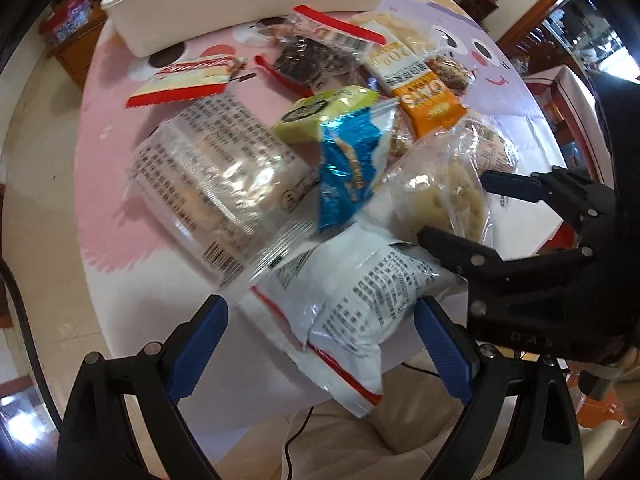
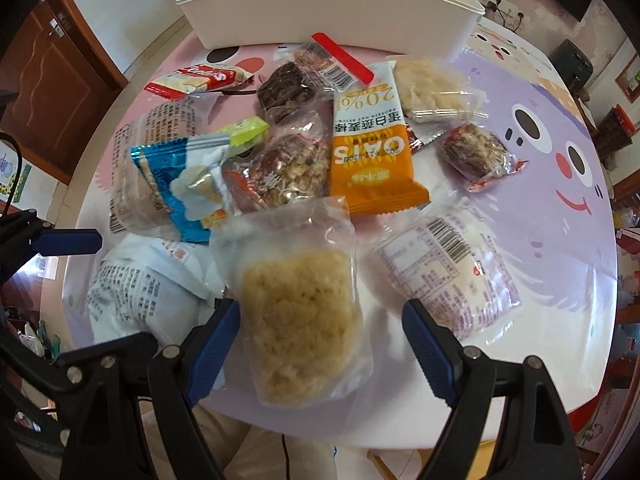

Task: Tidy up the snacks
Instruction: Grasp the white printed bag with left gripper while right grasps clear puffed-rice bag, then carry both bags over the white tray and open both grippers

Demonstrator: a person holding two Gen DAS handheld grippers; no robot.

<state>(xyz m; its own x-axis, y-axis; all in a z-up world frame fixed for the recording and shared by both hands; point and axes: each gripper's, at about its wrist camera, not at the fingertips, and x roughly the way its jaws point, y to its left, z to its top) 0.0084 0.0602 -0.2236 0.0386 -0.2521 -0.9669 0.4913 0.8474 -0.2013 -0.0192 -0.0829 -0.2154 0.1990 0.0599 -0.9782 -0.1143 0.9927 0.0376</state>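
The left gripper (image 1: 320, 344) has its fingers spread wide on either side of a white printed snack pouch with a red edge (image 1: 344, 312), apart from it. The right gripper (image 2: 320, 344) has its fingers wide around a clear packet of pale crumbly cake (image 2: 298, 320), not pressing it. Both packets lie at the near edge of the pink and lilac cartoon-print surface (image 2: 540, 208), and a white rectangular plastic bin (image 2: 328, 8) stands at the far side.

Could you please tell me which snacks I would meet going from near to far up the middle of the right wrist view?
Clear bag of pale crumbly snack → orange oat bar packet → clear packet with the red strip → white bin.
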